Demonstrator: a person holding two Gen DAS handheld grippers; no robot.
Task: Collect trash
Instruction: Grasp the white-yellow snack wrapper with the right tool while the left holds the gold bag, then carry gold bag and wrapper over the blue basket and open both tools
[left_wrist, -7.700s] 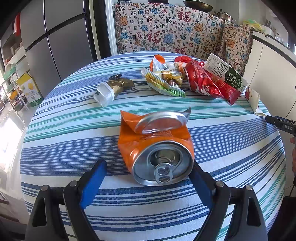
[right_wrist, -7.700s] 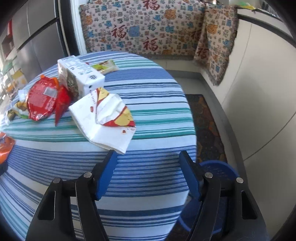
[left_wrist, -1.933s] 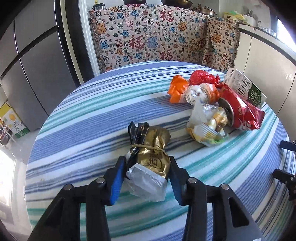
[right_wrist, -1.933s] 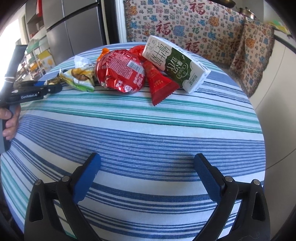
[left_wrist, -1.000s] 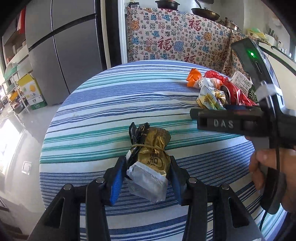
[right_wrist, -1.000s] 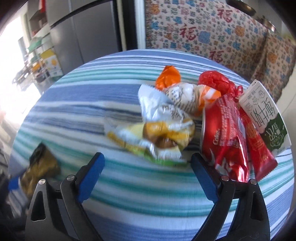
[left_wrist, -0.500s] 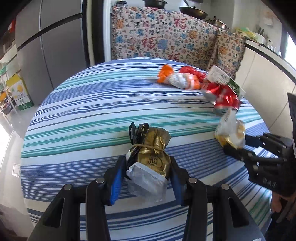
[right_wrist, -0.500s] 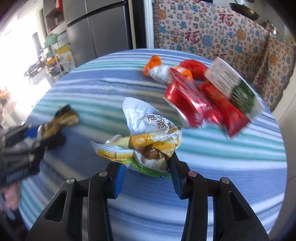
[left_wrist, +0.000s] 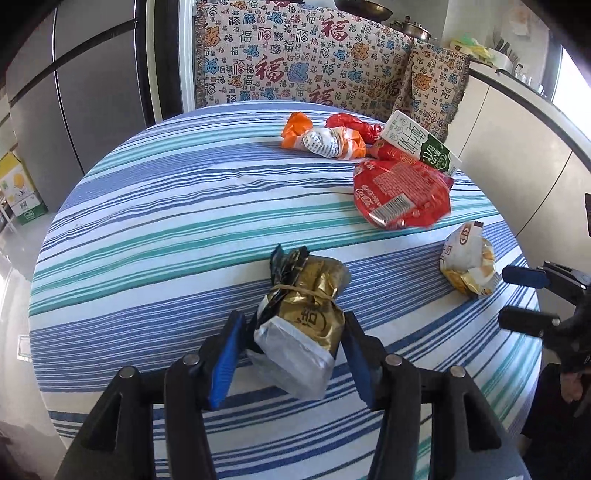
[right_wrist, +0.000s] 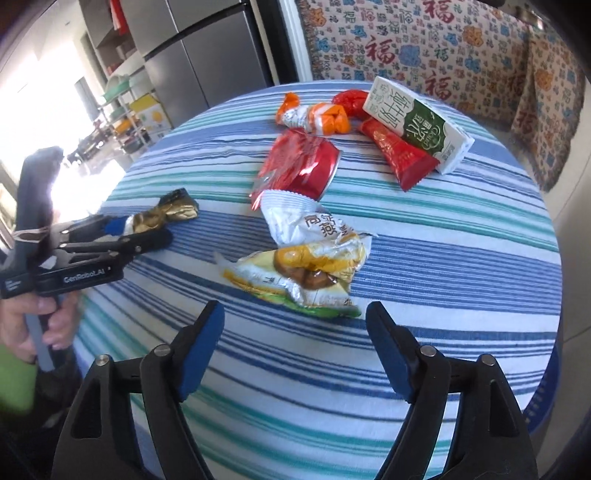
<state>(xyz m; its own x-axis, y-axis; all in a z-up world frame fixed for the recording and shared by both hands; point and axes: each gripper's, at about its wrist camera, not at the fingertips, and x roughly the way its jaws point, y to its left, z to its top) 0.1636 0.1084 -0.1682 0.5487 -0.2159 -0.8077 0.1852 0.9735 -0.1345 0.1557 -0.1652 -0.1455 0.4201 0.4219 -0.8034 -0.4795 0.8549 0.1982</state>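
Observation:
My left gripper (left_wrist: 291, 328) is shut on a gold and silver wrapper (left_wrist: 303, 314) and holds it over the striped round table (left_wrist: 147, 221). It also shows in the right wrist view (right_wrist: 162, 216). My right gripper (right_wrist: 293, 325) is open, just behind a crumpled yellow and white snack bag (right_wrist: 310, 262) that lies on the cloth; the bag also shows in the left wrist view (left_wrist: 467, 262). A crushed red can (right_wrist: 299, 168), an orange and white wrapper (right_wrist: 314, 114), a red wrapper (right_wrist: 400, 155) and a white and green carton (right_wrist: 417, 123) lie further back.
A patterned bench cushion (left_wrist: 303, 62) runs behind the table. A grey fridge (left_wrist: 74, 92) stands at the left. A white counter (left_wrist: 524, 122) is at the right. A blue bin edge (right_wrist: 546, 391) shows below the table's right side.
My right gripper has opened and let the snack bag drop onto the cloth, near the table's right side. My left gripper still holds the gold wrapper.

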